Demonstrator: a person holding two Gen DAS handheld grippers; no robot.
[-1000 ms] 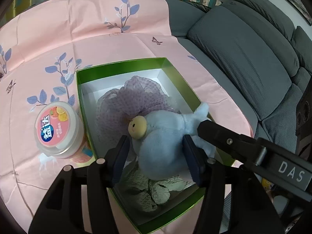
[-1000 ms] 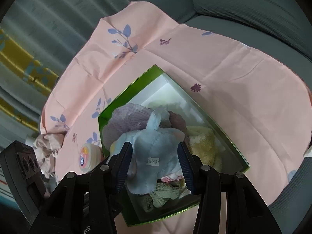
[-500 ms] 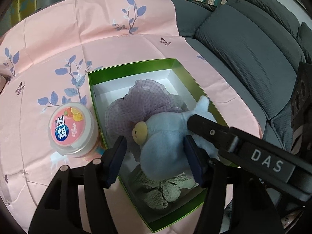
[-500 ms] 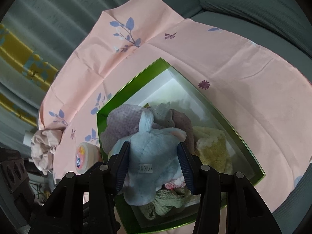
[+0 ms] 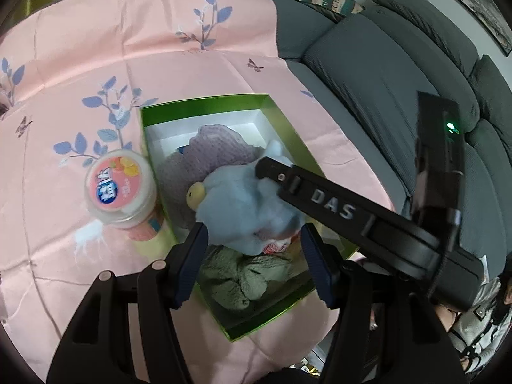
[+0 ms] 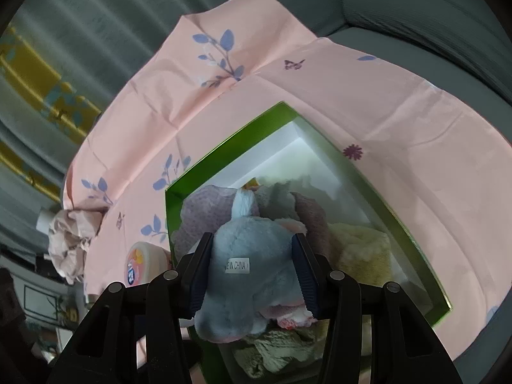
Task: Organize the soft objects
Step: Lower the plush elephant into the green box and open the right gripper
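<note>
A pale blue plush toy (image 6: 256, 268) sits above an open green box (image 5: 284, 121), pinched between the right gripper (image 6: 254, 273) pads. The left gripper (image 5: 256, 264) hangs spread just in front of the toy, not touching it. Other soft items fill the box. A round lidded tub (image 5: 118, 188) stands beside it on pink floral cloth (image 5: 96, 64).

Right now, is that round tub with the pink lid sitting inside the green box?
No, the round tub stands on the pink cloth just outside the green box's left wall, not among the soft things inside.
</note>
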